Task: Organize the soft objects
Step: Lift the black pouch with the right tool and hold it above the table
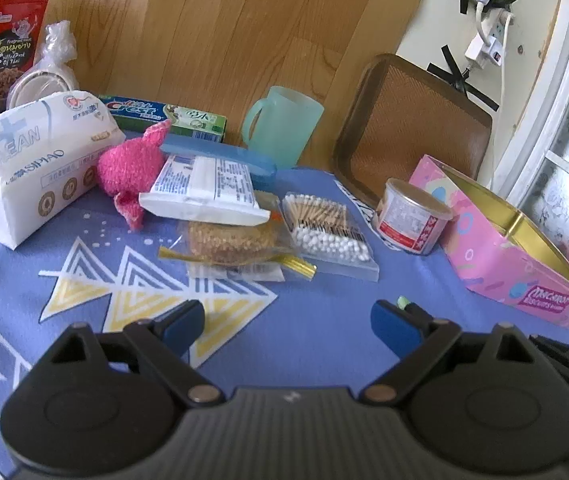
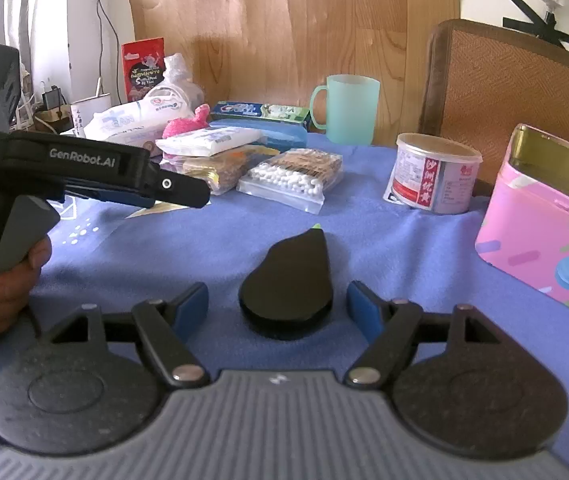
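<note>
Left gripper (image 1: 286,322) hovers over the blue cloth (image 1: 324,340) of the desk, jaws spread wide with nothing between them. Right gripper (image 2: 276,306) is likewise spread, pads clear of a black pear-shaped object (image 2: 288,284) lying on the cloth between its fingers. A hand (image 2: 0,284) at the left edge of the right view holds the left gripper's handle. Beyond the left gripper lie a snack bag (image 1: 230,244) and a cotton-swab pack (image 1: 328,226), side by side. A white pouch (image 1: 204,192) rests on the snack bag. The pink soft toy (image 1: 132,168) sits just behind, between the pouch and a tissue pack (image 1: 32,160). Right of the swabs stand a tin (image 1: 412,216) and an open pink box (image 1: 512,248), nothing seen inside it. A green mug (image 1: 282,126) stands further back.
</note>
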`<state>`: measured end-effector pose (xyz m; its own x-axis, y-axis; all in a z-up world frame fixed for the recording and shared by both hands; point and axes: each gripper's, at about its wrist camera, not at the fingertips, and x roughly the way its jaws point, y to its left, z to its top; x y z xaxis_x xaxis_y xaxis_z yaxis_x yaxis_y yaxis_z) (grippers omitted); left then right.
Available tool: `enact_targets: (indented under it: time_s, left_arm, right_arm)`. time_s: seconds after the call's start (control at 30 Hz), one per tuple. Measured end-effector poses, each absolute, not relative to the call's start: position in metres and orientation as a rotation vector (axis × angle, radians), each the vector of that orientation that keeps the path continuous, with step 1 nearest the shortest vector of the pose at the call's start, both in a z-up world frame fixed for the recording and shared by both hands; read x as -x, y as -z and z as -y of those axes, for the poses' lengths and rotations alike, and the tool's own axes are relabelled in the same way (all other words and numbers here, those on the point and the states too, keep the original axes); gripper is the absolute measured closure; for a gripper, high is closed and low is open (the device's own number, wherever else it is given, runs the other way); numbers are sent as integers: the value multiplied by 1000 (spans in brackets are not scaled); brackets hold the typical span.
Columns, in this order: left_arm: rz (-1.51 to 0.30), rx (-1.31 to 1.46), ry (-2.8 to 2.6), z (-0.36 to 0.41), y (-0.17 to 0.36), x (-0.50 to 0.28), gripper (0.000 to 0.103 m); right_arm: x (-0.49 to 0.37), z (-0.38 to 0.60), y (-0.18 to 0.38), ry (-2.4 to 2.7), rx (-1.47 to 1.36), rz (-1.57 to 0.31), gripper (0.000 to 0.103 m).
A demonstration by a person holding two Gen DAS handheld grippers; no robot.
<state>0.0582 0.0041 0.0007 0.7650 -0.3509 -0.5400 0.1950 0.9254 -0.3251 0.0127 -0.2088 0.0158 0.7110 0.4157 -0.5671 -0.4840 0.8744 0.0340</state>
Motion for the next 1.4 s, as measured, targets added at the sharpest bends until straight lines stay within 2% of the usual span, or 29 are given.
enact_targets:
  time_s: [0.4,0.57,1.03,1.4]
  left_arm:
    - [-647,173,273,10,-1,-54,6]
    - [-652,197,304,6,0,-57,0]
    - [-666,87,269,23,1,-58,0]
    - [-660,152,297,13,0,-57,0]
  right_arm:
    - [-11,213,-17,-517,92,-593,22]
    - [-12,214,-16,-520,87,-599,22]
    - [-13,211,-15,-515,112,-611,19]
    - [-13,211,-14,-512,111,-610,19]
